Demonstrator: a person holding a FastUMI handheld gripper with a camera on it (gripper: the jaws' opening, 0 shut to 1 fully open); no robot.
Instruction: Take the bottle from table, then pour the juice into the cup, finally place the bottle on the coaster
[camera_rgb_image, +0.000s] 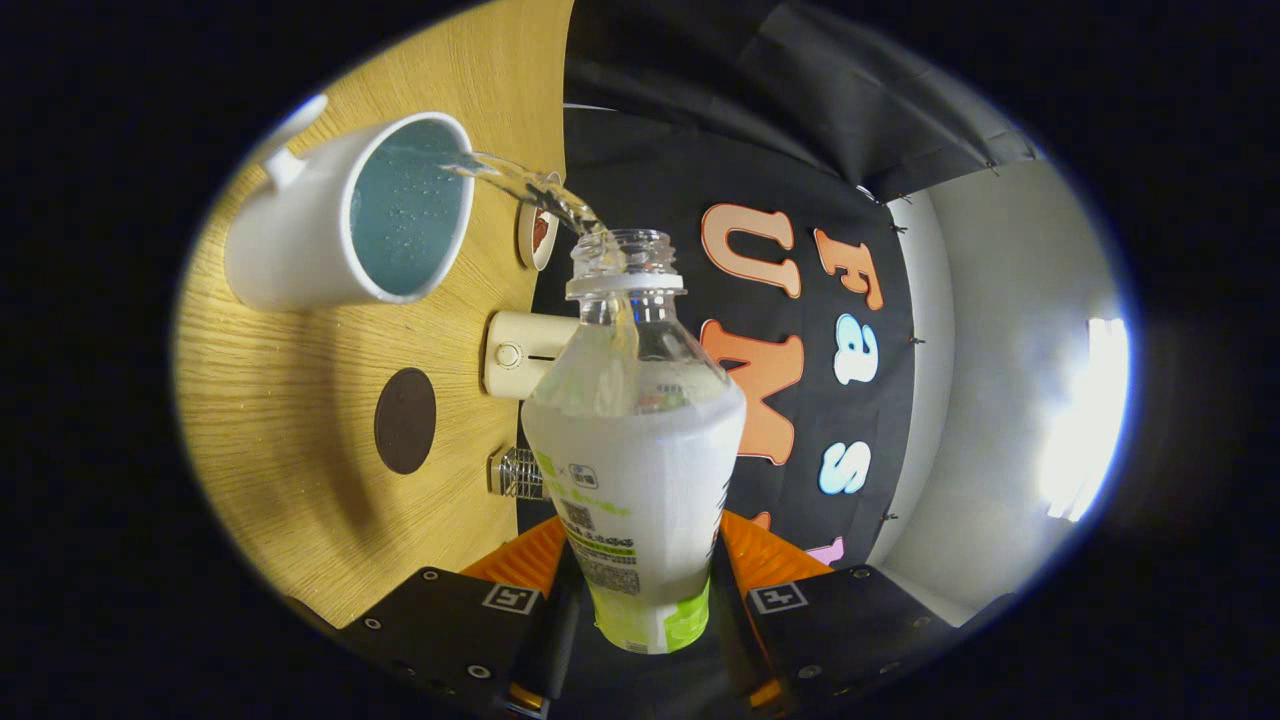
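My gripper (645, 590) is shut on a clear plastic bottle (640, 440) with a white and green label, one finger on each side of its body. The bottle is tipped over sideways relative to the wooden table (290, 480), its open neck pointing at a white mug (345, 215). A clear stream of liquid (520, 185) runs from the bottle's mouth over the mug's rim, and bubbly liquid fills part of the mug. A dark round coaster (405, 420) lies on the table beside the mug.
A cream-coloured box with a round button (520, 352) stands by the table's far edge. A small white dish with something brown in it (537, 232) and a small metal mesh object (518, 473) stand along the same edge. Black cloth hangs behind.
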